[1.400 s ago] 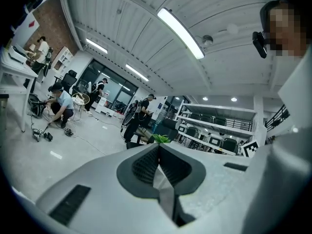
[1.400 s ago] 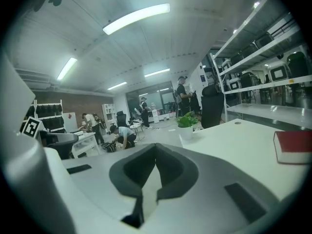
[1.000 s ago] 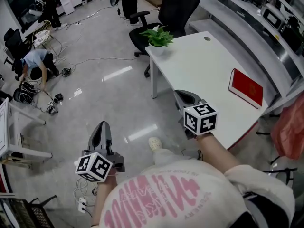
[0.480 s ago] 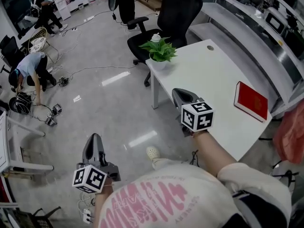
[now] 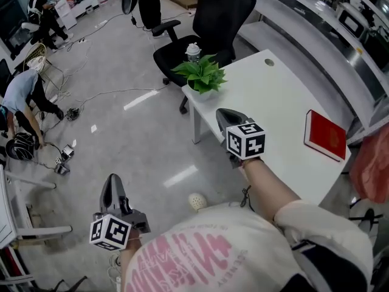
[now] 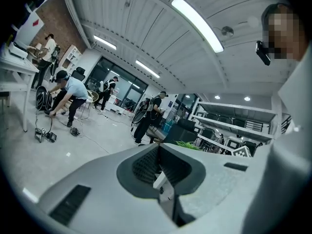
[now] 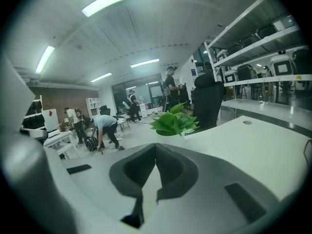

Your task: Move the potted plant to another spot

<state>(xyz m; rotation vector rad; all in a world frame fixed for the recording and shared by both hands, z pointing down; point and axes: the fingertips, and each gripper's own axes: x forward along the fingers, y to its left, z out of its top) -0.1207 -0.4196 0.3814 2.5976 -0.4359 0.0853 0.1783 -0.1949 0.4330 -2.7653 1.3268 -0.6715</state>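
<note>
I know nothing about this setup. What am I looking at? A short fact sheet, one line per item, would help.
Plant: potted plant at the far left corner of the white desk, untouched
Book: red book near the desk's right edge
Right tool: shut, empty, above the desk, short of the plant
Left tool: shut, empty, above the floor
Chair: black office chair beyond the plant

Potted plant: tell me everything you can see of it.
The potted plant has broad, bright green leaves spreading over a small white pot, which is mostly hidden beneath them. It stands upright on the corner of the white table, close to the edge, beside a black office chair. Only the table seems to touch it.
</note>
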